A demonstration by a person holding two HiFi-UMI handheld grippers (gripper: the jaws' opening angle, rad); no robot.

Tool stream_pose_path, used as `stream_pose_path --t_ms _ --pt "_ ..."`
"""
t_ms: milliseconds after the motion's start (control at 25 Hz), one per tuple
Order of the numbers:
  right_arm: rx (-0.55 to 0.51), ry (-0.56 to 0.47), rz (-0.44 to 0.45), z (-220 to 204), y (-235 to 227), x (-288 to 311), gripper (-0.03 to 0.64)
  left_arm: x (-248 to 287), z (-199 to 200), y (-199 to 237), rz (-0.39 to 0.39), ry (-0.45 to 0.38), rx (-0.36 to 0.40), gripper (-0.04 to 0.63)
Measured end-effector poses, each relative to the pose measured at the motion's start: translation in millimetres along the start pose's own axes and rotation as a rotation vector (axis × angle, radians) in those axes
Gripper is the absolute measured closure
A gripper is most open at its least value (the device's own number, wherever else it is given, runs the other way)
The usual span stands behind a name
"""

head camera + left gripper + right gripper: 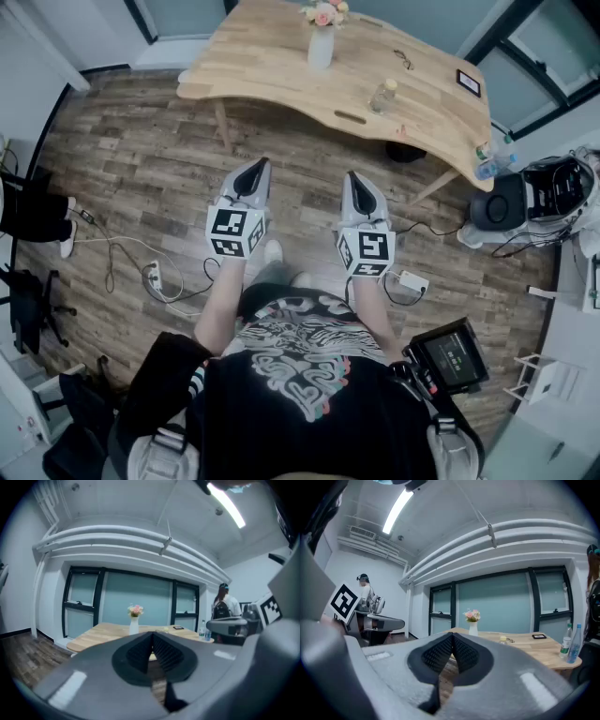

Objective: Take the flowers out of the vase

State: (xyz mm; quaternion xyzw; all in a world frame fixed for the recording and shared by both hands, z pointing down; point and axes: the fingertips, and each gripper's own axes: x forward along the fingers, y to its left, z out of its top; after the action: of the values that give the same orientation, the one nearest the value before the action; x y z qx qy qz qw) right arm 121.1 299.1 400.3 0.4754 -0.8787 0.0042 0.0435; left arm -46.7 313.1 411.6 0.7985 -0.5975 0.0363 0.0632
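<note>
Head view alone: it is showing the person from above, standing on the wood floor (122,169) well back from the worktop (272,70). A power strip (155,275) is lying among cables on the floor at the left, and a small screen (452,354) is sitting at the person's right hip.
Gripper views alone: the left gripper view is catching a second person (224,605) with a backpack at the right. The right gripper view is catching another person (363,588) at the far left.
Left gripper (258,167): the forearm is reaching forward, and the gripper is tipping slightly down toward the worktop. Its fingers (138,652) are pressing together on nothing.
Right gripper (354,176): it is lying level beside the left one. Its fingers (438,656) are also meeting tip to tip, with nothing held.
Flowers (325,12): the pink bunch is standing upright in the white vase (321,47) at the far side of the worktop, well apart from both grippers.
Also on the worktop: a small bottle (382,96) and a dark flat item (468,82) are sitting to the right of the vase.
Hard to make out: each gripper's own body is covering the near worktop edge in its own view, and the head view is cutting off the top of the flowers.
</note>
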Motion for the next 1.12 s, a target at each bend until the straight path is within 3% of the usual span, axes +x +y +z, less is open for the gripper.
stream_pose_path --t_ms 360,1120 --pt "0.001 -0.023 0.003 13 -12 -4 0.618 11 16 -7 0.004 -0.002 -0.037 0.607" --pt "-0.003 -0.052 0.012 13 -38 6 0.618 43 17 -17 0.006 0.006 0.006 0.606"
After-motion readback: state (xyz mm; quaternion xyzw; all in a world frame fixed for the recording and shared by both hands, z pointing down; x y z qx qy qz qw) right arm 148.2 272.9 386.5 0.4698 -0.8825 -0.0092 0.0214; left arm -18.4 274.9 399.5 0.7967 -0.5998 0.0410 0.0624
